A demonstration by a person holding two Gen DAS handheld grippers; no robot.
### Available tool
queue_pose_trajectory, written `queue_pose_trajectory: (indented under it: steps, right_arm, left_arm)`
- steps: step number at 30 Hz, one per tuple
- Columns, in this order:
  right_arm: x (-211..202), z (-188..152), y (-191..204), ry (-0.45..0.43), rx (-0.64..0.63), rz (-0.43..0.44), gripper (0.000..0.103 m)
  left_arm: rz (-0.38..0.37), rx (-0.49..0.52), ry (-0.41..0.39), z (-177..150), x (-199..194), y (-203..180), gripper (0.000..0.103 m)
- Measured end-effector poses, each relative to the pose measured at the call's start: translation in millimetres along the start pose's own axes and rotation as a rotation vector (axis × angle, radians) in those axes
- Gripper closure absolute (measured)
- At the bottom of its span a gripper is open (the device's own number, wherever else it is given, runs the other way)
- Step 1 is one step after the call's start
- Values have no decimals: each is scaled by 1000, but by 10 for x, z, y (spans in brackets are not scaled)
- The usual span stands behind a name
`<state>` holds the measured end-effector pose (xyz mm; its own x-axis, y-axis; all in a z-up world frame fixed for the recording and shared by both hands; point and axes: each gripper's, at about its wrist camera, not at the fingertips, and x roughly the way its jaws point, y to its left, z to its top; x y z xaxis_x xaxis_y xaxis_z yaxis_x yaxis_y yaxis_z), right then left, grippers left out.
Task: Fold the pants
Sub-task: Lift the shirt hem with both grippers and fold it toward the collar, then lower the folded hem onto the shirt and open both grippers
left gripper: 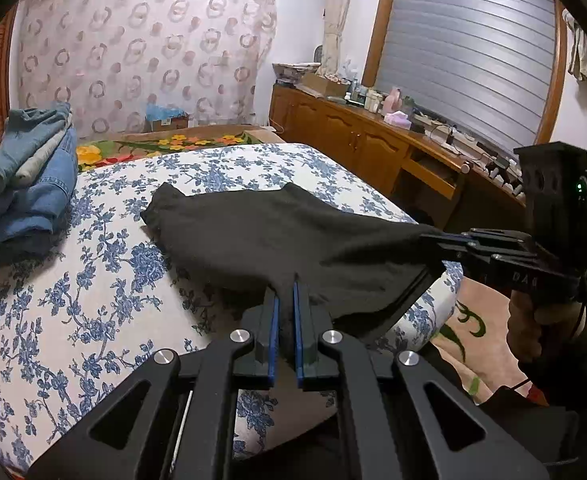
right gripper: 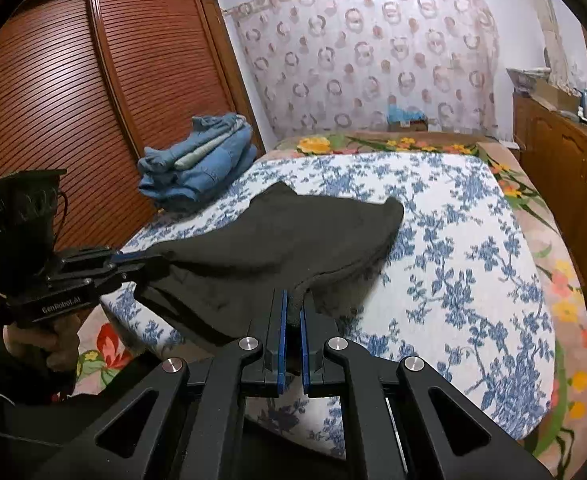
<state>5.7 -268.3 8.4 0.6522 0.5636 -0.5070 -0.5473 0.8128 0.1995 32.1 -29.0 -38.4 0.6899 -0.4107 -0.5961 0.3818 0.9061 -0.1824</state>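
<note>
Black pants [left gripper: 273, 232] lie partly folded on the blue-flowered bed cover [left gripper: 93, 312], their near edge lifted off the bed. My left gripper [left gripper: 287, 284] is shut on that edge, cloth pinched between its blue pads. My right gripper [left gripper: 427, 240] is shut on the edge's other corner, farther right. In the right wrist view, the right gripper [right gripper: 293, 300] pinches the pants [right gripper: 277, 240] at bottom centre, and the left gripper [right gripper: 153, 258] grips the corner at the left. A hand holds each gripper's handle.
A stack of folded jeans [left gripper: 25, 176] [right gripper: 201, 164] sits at the bed's far left by a louvred wooden wardrobe [right gripper: 73, 100]. A cluttered wooden cabinet [left gripper: 353, 136] runs along the right wall. A floral blanket [right gripper: 565, 308] shows along the bed's far and right edges.
</note>
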Motion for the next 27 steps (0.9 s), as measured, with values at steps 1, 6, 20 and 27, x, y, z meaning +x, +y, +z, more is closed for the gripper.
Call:
queue_pose_trajectory:
  steps: [1,6,20,27]
  right_arm:
    - [19,22,-12,-3,2,1,98]
    - [219,201,-79,-19,25,4,98]
    - [1128,678,-314,-4,67,-72,98]
    - [1320,641,-428,36,110,-86,98]
  left_arm:
    - [2,-4,0,9,14,16,96]
    - [33,-31,-7,197,189,197,96]
    - [111,-55,17,660,734,578,96]
    - [131,-79,49,557,820,659,88]
